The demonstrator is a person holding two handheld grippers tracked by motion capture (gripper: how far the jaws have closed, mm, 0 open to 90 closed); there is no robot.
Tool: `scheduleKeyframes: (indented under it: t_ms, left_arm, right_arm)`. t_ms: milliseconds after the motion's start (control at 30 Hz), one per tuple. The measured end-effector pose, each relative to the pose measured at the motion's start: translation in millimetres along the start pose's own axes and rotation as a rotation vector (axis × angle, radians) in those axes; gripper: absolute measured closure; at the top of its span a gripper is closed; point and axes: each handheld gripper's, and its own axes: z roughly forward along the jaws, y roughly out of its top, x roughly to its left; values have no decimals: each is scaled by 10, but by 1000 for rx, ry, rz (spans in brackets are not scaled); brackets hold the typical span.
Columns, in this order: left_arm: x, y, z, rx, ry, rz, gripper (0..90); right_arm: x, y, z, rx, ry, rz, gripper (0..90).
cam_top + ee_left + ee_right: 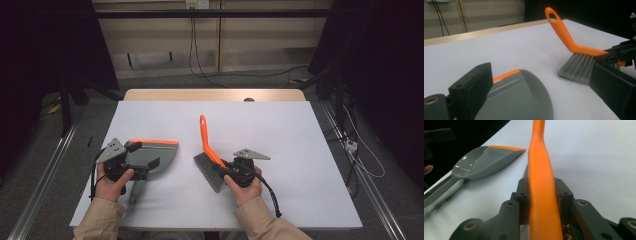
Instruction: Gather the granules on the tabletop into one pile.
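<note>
1. Right gripper (231,170): held in the person's right hand (246,186) at the near right of the table. Its jaws are closed on the orange back of the brush (210,155); the right gripper view shows the two black jaws pressed against either side of the orange bar (541,195).
2. Brush: grey bristles (577,66) point down and touch the white table top (300,150); the orange handle rises away from the person, tilted, and ends in an oval hanging loop (552,15).
3. Left gripper (131,161): held in the person's left hand (111,182) at the near left of the table. In the left gripper view its jaws stand wide apart, one on each side of the dustpan (150,155), neither pressing on it.
4. Dustpan: grey, lying flat on the table with its orange lip (155,142) on the far edge and its grey handle (136,190) pointing toward the person. The left gripper sits over the pan's near end, where pan and handle meet.
5. Relation: dustpan and brush lie side by side, apart, with bare table between the pan's rounded edge and the bristles.
6. Surroundings: the white top rests on a wooden table (215,94); cables (200,65) trail on the floor beyond.
</note>
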Motion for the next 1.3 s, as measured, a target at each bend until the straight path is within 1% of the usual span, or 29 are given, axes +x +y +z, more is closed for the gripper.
scheduleKeyframes:
  t_ms: [400, 567, 633, 967, 1133, 1233, 1300]
  left_arm:
    - [-1, -2, 8, 2, -3, 1, 51]
    - [-2, 0, 5, 0, -4, 1, 51]
    - [0, -1, 6, 1, -3, 1, 51]
    - [-1, 2, 1, -1, -3, 2, 51]
    - [-2, 2, 6, 0, -5, 3, 51]
    - [0, 1, 6, 1, -2, 3, 51]
    - [-1, 0, 9, 2, -4, 3, 51]
  right_arm:
    - [-103, 13, -80, 2, -5, 32, 702]
    - [-135, 16, -113, 2, -5, 34, 702]
    - [-156, 20, -123, 2, -2, 46, 702]
    - [-195, 30, -167, -3, -10, 42, 703]
    - [-219, 36, -190, -5, -12, 49, 703]
    - [-233, 42, -183, -10, 5, 74, 706]
    - [-238, 50, -171, -17, 21, 80, 708]
